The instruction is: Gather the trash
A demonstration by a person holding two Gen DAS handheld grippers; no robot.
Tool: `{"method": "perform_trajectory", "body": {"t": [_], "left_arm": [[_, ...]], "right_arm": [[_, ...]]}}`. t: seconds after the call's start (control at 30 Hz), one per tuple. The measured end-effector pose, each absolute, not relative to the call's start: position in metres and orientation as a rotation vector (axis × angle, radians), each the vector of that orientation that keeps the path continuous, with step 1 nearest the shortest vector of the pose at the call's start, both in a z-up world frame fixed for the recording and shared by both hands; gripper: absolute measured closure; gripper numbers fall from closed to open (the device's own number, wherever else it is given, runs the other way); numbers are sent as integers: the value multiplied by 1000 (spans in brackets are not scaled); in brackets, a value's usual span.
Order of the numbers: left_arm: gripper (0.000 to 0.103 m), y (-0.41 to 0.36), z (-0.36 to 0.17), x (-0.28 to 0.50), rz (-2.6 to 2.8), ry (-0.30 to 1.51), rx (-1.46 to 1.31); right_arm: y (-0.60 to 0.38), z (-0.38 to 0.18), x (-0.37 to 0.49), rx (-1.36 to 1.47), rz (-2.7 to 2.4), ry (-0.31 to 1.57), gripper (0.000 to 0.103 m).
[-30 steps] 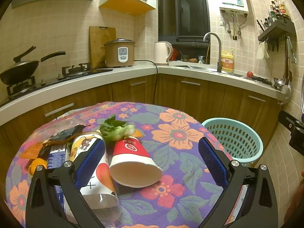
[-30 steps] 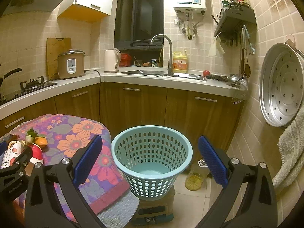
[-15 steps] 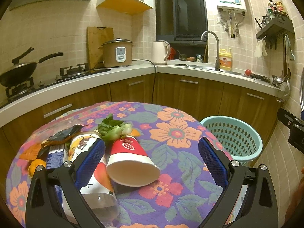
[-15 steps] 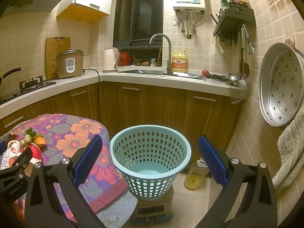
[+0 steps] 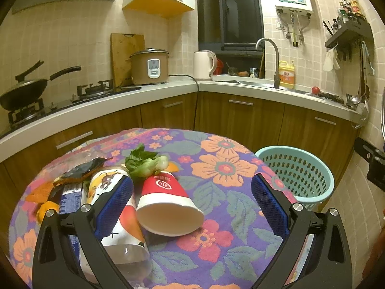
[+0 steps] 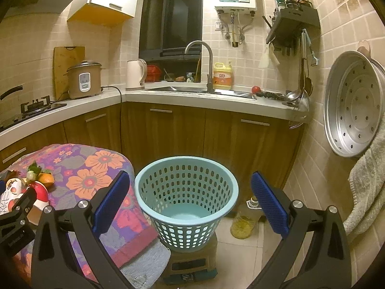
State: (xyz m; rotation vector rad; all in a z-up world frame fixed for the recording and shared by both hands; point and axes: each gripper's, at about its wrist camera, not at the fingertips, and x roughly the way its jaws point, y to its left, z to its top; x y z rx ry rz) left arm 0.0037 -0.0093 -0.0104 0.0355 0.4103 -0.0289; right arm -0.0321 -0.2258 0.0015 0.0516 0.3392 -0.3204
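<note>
Two claws, both spread wide and holding nothing. Left gripper (image 5: 192, 196) poised low over the table (image 5: 231, 168), jaws framing the red cup (image 5: 166, 202) on its side, open mouth toward the camera, base toward the greens (image 5: 144, 162). Left pad (image 5: 115, 204) in front of the pouch (image 5: 115, 216) lying just beside the cup and touching it; right pad (image 5: 269, 207) well apart from the cup, over bare cloth. Beyond the pouch, a blue carton (image 5: 69, 197), a dark wrapper (image 5: 81, 168) and orange peel (image 5: 47, 210), all bunched at the table's left side. Right gripper (image 6: 190, 200) off the table edge, jaws framing the empty basket (image 6: 186, 192), raised on a small block (image 6: 190, 262) on the floor; a bottle (image 6: 244, 219) just beside it.

Likely step: taking the cup. Best done by sliding forward so both pads flank the cup's body, not its flared rim. Worth shifting slightly left first, since the cup sits nearer the left pad. Left pad to go between cup and pouch, or the pouch gets pinched too. Gentle close only: thin paper wall, easily crushed or squirted out along its taper. Lift straight up, clear of the greens, then across to the basket, well to the right past the table edge. Right claw better moved off the basket mouth beforehand.
</note>
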Motion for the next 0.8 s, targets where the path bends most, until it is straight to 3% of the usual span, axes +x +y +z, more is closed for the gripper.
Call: {"method": "perform_trajectory", "body": {"t": [0.8], "left_arm": [[8, -7, -7, 3, -26, 418, 32]], "right_arm": [[-227, -1, -35, 39, -346, 326, 7]]}}
